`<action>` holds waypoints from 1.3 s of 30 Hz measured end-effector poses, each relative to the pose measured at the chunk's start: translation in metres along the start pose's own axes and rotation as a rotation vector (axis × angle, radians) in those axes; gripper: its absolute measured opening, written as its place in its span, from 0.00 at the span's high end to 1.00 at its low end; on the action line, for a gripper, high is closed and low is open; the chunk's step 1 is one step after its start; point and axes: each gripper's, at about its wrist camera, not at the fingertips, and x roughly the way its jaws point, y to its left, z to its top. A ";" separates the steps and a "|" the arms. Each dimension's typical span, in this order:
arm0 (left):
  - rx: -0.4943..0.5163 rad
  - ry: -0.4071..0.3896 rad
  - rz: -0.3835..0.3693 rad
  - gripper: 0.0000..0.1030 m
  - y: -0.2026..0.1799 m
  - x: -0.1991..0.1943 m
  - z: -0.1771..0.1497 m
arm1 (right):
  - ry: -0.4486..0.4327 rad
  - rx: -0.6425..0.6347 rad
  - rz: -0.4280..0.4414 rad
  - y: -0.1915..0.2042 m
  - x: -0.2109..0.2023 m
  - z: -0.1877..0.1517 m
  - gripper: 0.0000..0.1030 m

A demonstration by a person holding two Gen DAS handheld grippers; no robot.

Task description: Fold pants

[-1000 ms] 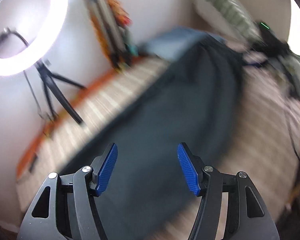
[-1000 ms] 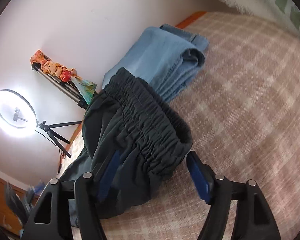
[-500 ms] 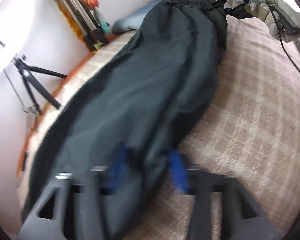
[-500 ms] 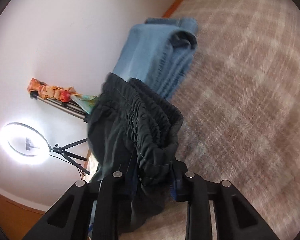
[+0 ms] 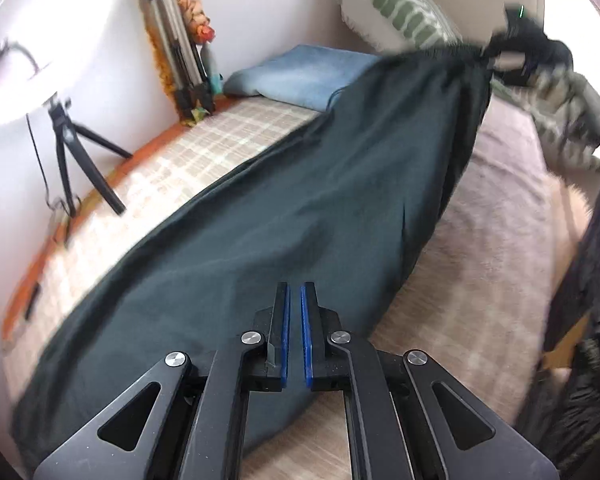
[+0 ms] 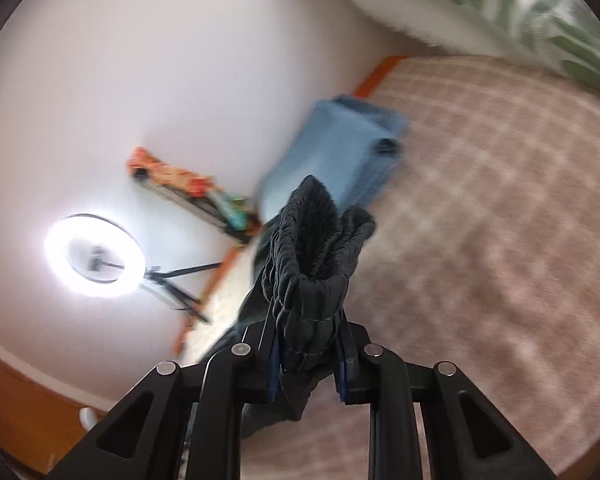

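Pants (image 5: 300,184), dark, long, stretched out on the checked bed (image 5: 480,240), reaching from under the left gripper (image 5: 294,332) up to the far right gripper (image 5: 512,52). Left gripper: blue pads just pressed together above the near pant end, no cloth seen between them. Right gripper (image 6: 306,356): just squeezed in, pinching the bunched waistband (image 6: 312,256), lifted off the bed.

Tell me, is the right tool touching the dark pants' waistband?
Touching. The right wrist view shows the right tool with its blue pads closed on the gathered elastic waistband of the dark pants, lifted clear of the bed.
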 end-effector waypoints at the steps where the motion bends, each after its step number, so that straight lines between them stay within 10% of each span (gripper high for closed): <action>1: -0.023 0.002 -0.016 0.95 0.000 -0.002 -0.004 | 0.012 0.023 -0.020 -0.009 0.005 -0.001 0.81; 7: -0.051 0.039 -0.012 0.71 -0.016 -0.016 -0.039 | 0.097 -0.046 -0.178 -0.032 0.044 0.002 0.67; 12: -0.020 0.082 0.063 0.68 -0.016 -0.016 -0.060 | 0.072 -0.068 -0.294 -0.033 0.029 0.000 0.43; 17: 0.100 0.103 0.160 0.59 -0.019 -0.006 -0.070 | 0.051 -0.182 -0.296 -0.008 0.000 -0.025 0.41; 21: 0.128 0.117 0.180 0.59 -0.014 0.006 -0.069 | 0.139 -0.287 -0.156 0.020 -0.001 -0.062 0.41; 25: 0.109 0.126 0.140 0.93 0.000 0.013 -0.063 | 0.231 -0.468 -0.045 0.063 0.014 -0.099 0.42; 39: 0.047 0.109 0.113 0.94 0.034 0.028 -0.041 | 0.402 -1.268 0.005 0.160 0.116 -0.224 0.40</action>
